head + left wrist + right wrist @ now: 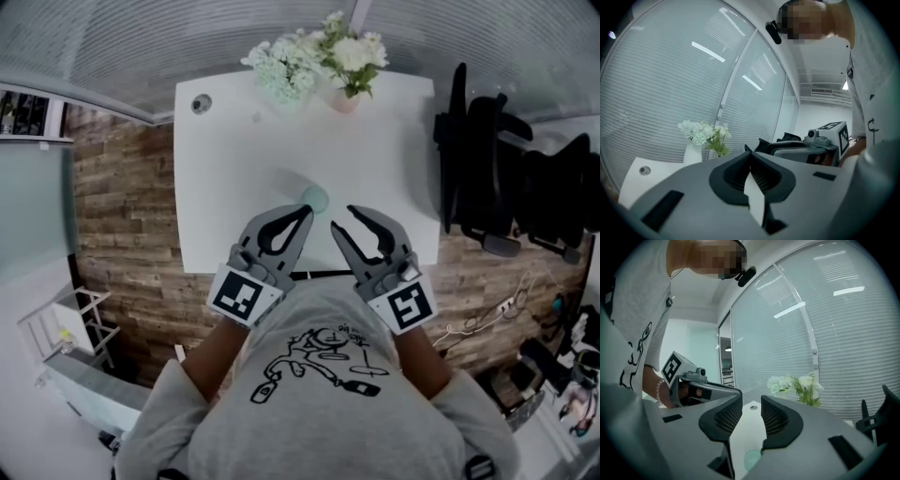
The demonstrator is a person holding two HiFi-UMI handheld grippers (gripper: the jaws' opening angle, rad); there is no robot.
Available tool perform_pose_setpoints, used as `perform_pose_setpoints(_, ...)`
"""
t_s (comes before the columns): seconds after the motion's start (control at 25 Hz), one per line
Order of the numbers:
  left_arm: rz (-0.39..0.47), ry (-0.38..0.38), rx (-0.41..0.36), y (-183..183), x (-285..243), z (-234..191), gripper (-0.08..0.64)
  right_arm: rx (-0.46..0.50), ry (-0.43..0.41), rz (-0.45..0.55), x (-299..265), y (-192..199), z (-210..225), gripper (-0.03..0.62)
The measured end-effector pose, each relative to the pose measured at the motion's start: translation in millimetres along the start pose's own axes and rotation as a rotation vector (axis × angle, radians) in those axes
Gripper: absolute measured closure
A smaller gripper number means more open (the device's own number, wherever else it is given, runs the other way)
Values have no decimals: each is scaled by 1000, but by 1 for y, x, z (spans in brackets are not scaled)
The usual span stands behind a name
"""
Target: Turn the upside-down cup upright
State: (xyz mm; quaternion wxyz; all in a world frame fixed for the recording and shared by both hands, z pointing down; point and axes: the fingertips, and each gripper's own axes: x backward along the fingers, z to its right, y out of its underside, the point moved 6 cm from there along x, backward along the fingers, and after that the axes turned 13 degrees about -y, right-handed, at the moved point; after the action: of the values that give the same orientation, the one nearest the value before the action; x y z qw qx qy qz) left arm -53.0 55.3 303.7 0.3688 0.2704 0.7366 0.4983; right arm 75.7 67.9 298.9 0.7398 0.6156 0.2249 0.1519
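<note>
Cup [316, 198] position is recorded against the white desk [244, 169], the largest item, which stands on a brown plank floor [122, 253] before a wall of slatted blinds [670, 93]. Black chairs [483, 159] stand off the desk's right side. The person's grey printed shirt [319, 394] fills the bottom of the head view, with both forearms reaching toward the near edge of the desk. The left gripper [308, 210] is held over that edge with its jaws pressed together and nothing between them; its own view confirms the tips meeting. The right gripper [343, 217], just beside it, has its jaws partly spread and empty, and bare desk shows through the gap in its own view. A bunch of white and pale green flowers [319, 56] in a small vase [343, 99] sits at the far edge of the desk, well apart from both grippers. The cup itself, small, round and pale green, rests on the desk near the middle of the near edge. It lies just beyond the left gripper's tip (contact cannot be judged) and ahead of the right gripper's gap; which way up it stands cannot be made out
</note>
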Motion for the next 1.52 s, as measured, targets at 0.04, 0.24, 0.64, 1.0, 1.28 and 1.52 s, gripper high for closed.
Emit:
perform_pose_setpoints(0.04, 4, 2, -1, 3, -1, -2, 555, 1, 0, -2, -1, 4, 0, 460)
perform_pose_setpoints(0.24, 20, 23, -10, 17, -7, -13, 555, 13, -3, -13, -9, 23, 1, 416)
perform_pose_setpoints(0.64, -5, 37, -50, 56, -14, -30, 555, 63, 4, -59, -25, 71, 2, 351)
perform_pose_setpoints(1.0, -37, 47, -52, 90, -22, -44, 555, 69, 14, -108, -44, 115, 6, 311)
perform_pose_setpoints(1.28, -49, 68, -51, 118, -35, -50, 555, 50, 46, -137, -49, 151, 10, 288)
perform_pose_setpoints(1.52, -76, 79, -59, 141, -44, -57, 555, 42, 69, -156, -55, 180, 19, 273)
